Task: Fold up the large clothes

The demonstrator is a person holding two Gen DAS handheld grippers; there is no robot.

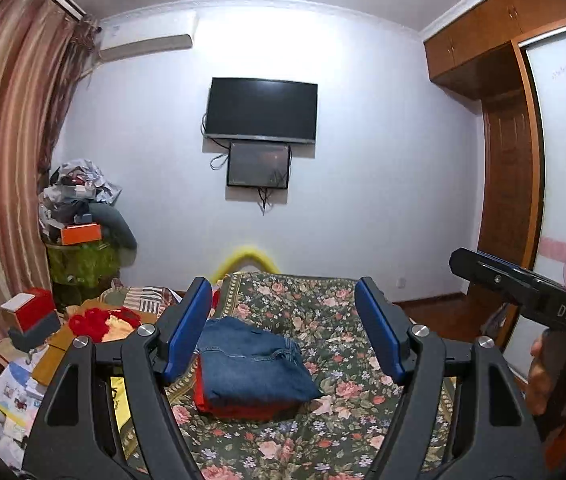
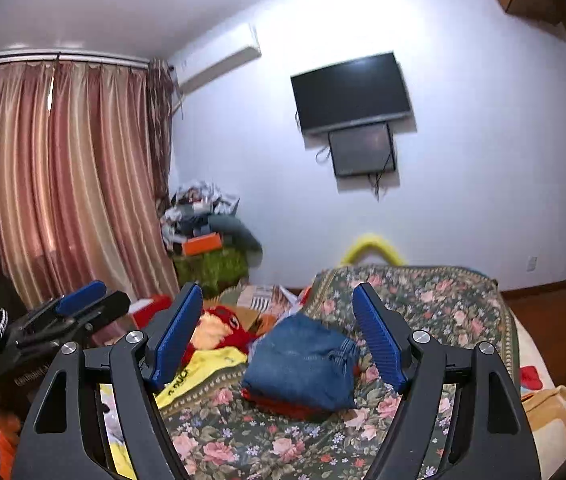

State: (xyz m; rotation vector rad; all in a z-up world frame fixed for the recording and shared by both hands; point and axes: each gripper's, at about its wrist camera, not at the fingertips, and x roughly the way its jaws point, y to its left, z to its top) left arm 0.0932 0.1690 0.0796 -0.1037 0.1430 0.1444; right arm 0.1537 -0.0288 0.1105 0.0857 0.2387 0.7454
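Note:
Folded blue jeans lie on a folded red garment, stacked on the floral bedspread. My left gripper is raised well above and short of the stack, open, with nothing between its blue pads. My right gripper is likewise lifted and open with nothing in it. Each gripper shows at the edge of the other's view: the right one with a hand on its handle, the left one.
A yellow cloth and a red plush toy lie left of the stack. Boxes, papers and a red box crowd the bed's left side. A heap of clutter stands by the curtain. A wardrobe stands right.

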